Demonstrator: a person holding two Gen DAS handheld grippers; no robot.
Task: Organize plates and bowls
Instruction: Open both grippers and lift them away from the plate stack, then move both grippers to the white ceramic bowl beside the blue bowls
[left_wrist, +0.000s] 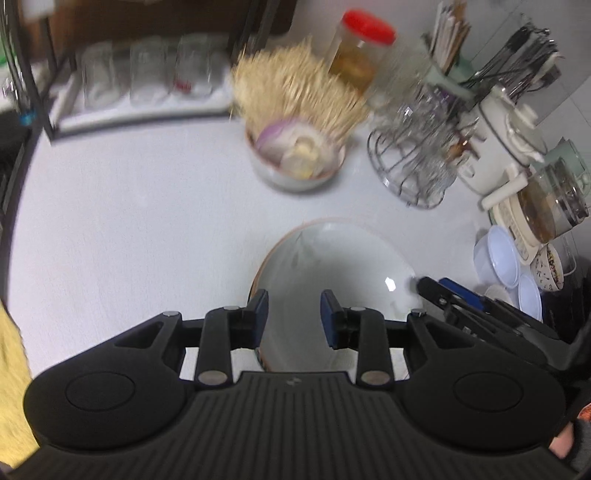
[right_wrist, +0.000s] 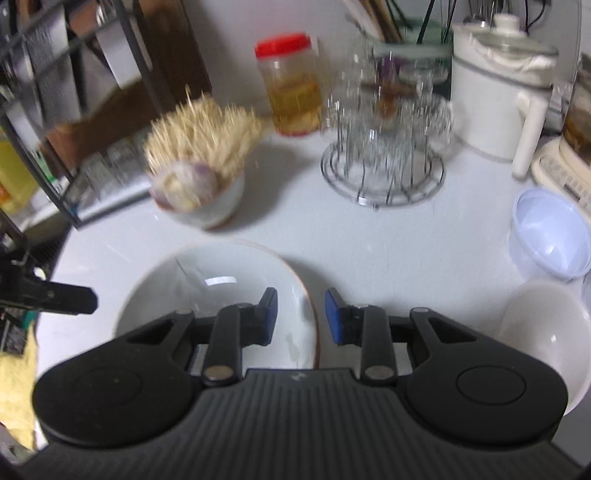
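Note:
A large white bowl with a brown rim sits on the white counter. My left gripper hovers over the bowl's left side, its jaws apart with only the bowl's inside showing between them; its tip also shows in the right wrist view. My right gripper hangs over the bowl's right rim, which runs between the blue pads without touching either. The right gripper also shows in the left wrist view, at the bowl's right edge. A plain white bowl stands to the right.
Behind the big bowl stands a small bowl of garlic and onion beside a bundle of thin sticks. A red-lidded jar, a wire glass rack, a white pot and pale blue bowls line the back and right. A yellow cloth lies left.

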